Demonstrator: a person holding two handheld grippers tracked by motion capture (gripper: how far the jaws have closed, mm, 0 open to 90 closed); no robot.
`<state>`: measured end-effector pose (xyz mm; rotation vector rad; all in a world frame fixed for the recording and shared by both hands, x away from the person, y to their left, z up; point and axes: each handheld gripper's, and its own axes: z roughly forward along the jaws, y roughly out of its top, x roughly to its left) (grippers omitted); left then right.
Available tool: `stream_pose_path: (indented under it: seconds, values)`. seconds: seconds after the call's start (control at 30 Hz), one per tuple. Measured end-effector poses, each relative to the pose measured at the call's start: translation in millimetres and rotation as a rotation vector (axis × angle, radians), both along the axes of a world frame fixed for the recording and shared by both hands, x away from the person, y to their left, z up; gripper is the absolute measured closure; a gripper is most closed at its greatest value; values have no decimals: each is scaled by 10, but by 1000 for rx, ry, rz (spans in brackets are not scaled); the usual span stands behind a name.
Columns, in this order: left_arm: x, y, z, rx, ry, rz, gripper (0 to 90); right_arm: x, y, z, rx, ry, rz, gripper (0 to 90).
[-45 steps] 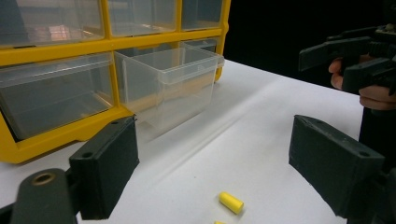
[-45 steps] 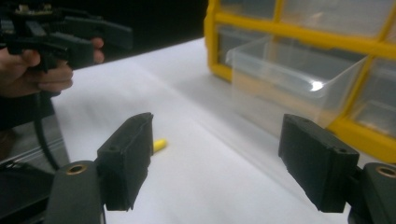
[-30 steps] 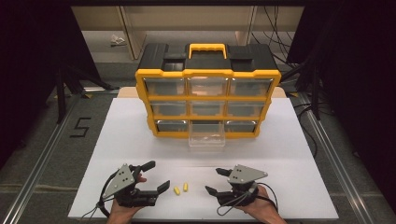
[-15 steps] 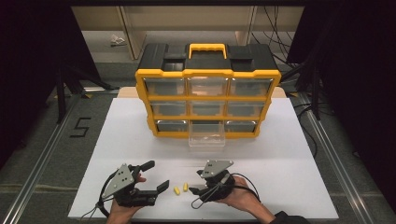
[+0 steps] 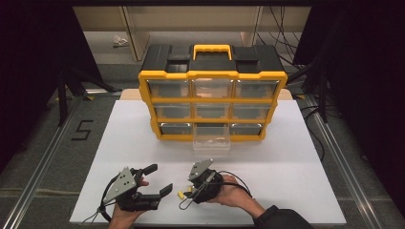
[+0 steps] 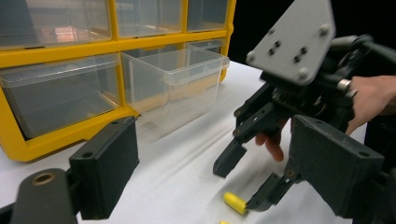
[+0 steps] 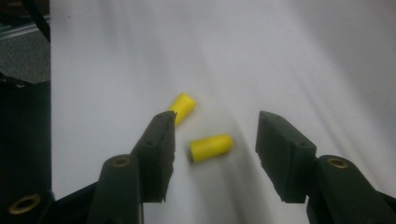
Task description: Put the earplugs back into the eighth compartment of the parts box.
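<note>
Earplug point(image 7: 211, 148) bracketed by spread right gripper point(image 7: 215, 140); best centred before closing, clear of second plug point(image 7: 182, 106). Left gripper point(image 5: 153, 183) idle, agape.

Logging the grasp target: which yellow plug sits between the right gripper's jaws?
The nearer plug, lying crosswise between the open jaws of the right gripper; the other plug lies beyond one jaw.

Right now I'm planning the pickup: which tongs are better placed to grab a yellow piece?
Right. The right tongs are open astride one yellow piece, jaws either side. The left tongs are open too, but off to the side, straddling nothing.
</note>
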<state>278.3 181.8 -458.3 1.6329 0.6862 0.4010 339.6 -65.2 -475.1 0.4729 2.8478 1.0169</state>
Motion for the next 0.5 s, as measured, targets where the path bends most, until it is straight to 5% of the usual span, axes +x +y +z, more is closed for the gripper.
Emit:
stream_pose_path:
  seconds: [0.2, 0.5]
  values:
    - [3, 6, 0, -5, 3, 1, 156, 36, 74, -76, -72, 1, 40, 576]
    - [8, 6, 2, -1, 3, 1, 156, 63, 64, -55, -76, -21, 54, 671]
